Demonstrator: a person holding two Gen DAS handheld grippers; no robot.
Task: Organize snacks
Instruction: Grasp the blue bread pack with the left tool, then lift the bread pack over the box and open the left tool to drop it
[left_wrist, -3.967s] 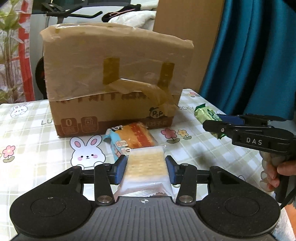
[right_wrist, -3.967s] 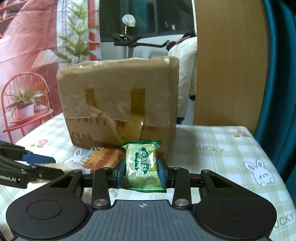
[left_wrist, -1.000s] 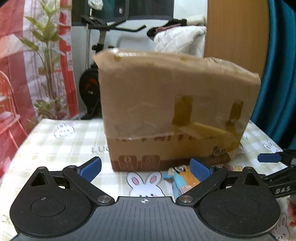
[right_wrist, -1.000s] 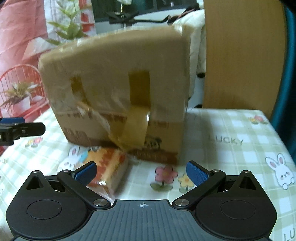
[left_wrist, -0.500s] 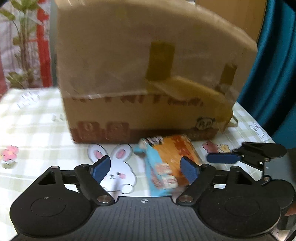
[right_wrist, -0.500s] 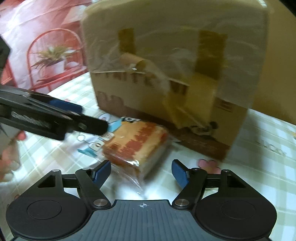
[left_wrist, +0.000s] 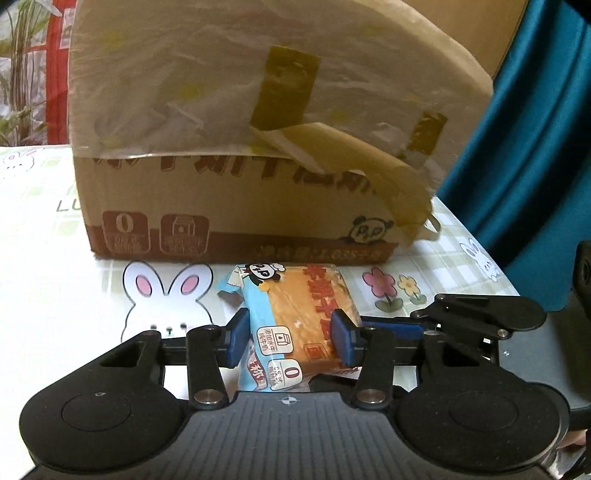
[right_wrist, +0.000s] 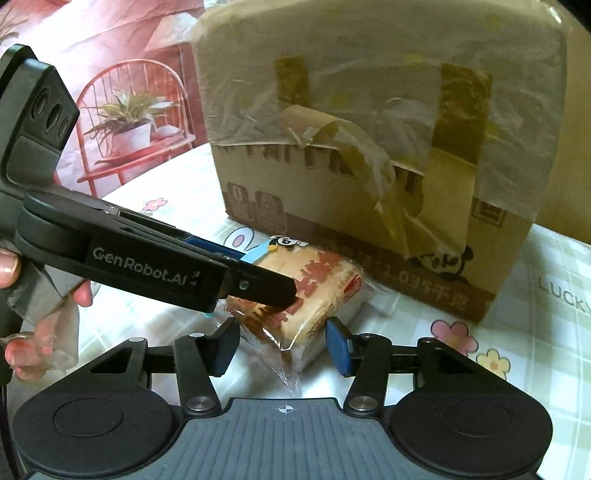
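Note:
A wrapped cake snack (left_wrist: 295, 325) with a blue and orange wrapper lies on the tablecloth in front of the taped cardboard box (left_wrist: 236, 155). My left gripper (left_wrist: 290, 338) has its blue pads pressed on both sides of the snack. In the right wrist view the snack (right_wrist: 306, 291) lies between the pads of my right gripper (right_wrist: 282, 347), with gaps on both sides. The left gripper (right_wrist: 255, 280) reaches across it from the left. The right gripper (left_wrist: 476, 321) shows at the right edge of the left wrist view.
The table (left_wrist: 55, 280) has a checked cloth with rabbit and flower prints. The box (right_wrist: 369, 140) stands close behind the snack. A teal curtain (left_wrist: 535, 129) hangs at the right. A red chair with a potted plant (right_wrist: 125, 122) is beyond the table's left side.
Both grippers moved in on the cake snack. The left gripper's jaws closed from wide open onto the snack. The right gripper's jaws narrowed around its other end.

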